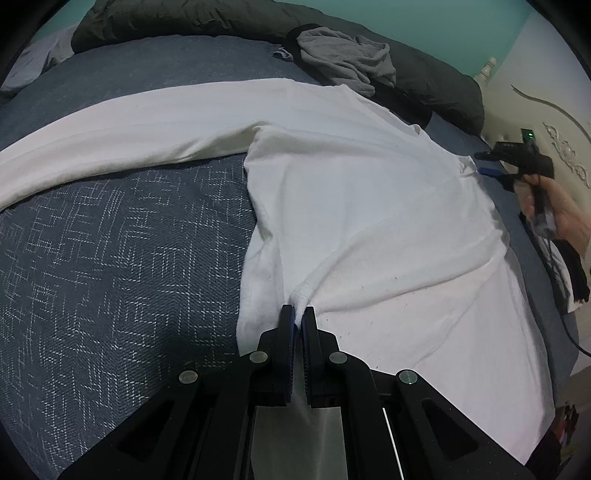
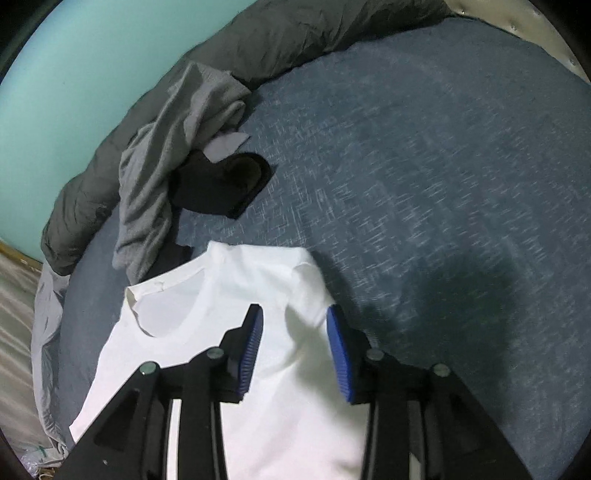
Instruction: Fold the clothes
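A: How many pieces of clothing can you count on the bed [image 1: 110, 258]?

B: Three. One white shirt [image 1: 369, 206] spread flat on the blue patterned cover, one crumpled grey garment [image 1: 343, 59] at the far side, and one black piece [image 2: 221, 184] lying partly under the grey one.

A: And the bedding?

B: One dark grey duvet [image 1: 184, 18] bunched along the far edge, against the teal wall [image 1: 443, 22].

A: What is the left gripper [image 1: 298, 314] doing?

B: Its two jaws are pressed together on a pinch of the white shirt; the cloth bunches up just in front of the tips and runs down between the fingers.

A: The right gripper [image 2: 295, 321]?

B: Its two blue pads [image 2: 251, 350] stand apart, with the shirt's shoulder lying below the gap. The pads are not pressing on the cloth. In the left view you can see it off to the right of the shirt, held in one hand [image 1: 561, 214].

A: How does the shirt lie?

B: One long sleeve [image 1: 129, 129] stretches far out to the left across the cover. The round neck opening [image 2: 166, 314] shows in the right view, just left of the open jaws, near the grey garment.
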Motion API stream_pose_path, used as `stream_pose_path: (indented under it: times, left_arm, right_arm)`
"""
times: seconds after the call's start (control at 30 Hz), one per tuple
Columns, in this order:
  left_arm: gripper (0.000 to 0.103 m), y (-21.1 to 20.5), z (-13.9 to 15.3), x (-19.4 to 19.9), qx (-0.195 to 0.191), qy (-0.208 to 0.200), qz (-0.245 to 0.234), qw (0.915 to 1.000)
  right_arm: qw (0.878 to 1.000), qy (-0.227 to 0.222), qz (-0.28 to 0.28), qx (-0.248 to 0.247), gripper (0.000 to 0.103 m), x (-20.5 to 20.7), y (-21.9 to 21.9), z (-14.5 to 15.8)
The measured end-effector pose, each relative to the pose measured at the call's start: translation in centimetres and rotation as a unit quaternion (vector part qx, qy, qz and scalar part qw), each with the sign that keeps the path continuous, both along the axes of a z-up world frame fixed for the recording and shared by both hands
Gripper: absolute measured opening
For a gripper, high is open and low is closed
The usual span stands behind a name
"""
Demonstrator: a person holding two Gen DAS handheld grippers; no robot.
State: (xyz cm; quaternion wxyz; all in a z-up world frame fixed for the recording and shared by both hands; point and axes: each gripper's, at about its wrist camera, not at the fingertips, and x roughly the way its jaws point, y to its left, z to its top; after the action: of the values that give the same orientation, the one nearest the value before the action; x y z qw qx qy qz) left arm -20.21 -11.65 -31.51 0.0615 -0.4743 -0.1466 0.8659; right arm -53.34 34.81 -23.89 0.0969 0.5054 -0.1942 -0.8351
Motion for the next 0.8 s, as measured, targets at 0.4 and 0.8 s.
stream_pose_path:
  times: [0.4, 0.8]
  left_arm:
    - [0.004, 0.0, 0.1, 0.2, 0.001, 0.000, -0.003, 1.0000]
    - [0.004, -0.2, 0.0, 0.6, -0.003, -0.003, -0.006, 1.0000]
  right_arm:
    - [0.997, 0.020, -0.014, 0.072, 0.002, -2.2, -1.8, -1.0]
    - [0.938, 0.021, 0.047, 0.343, 0.000, -5.8, -5.7, 0.9]
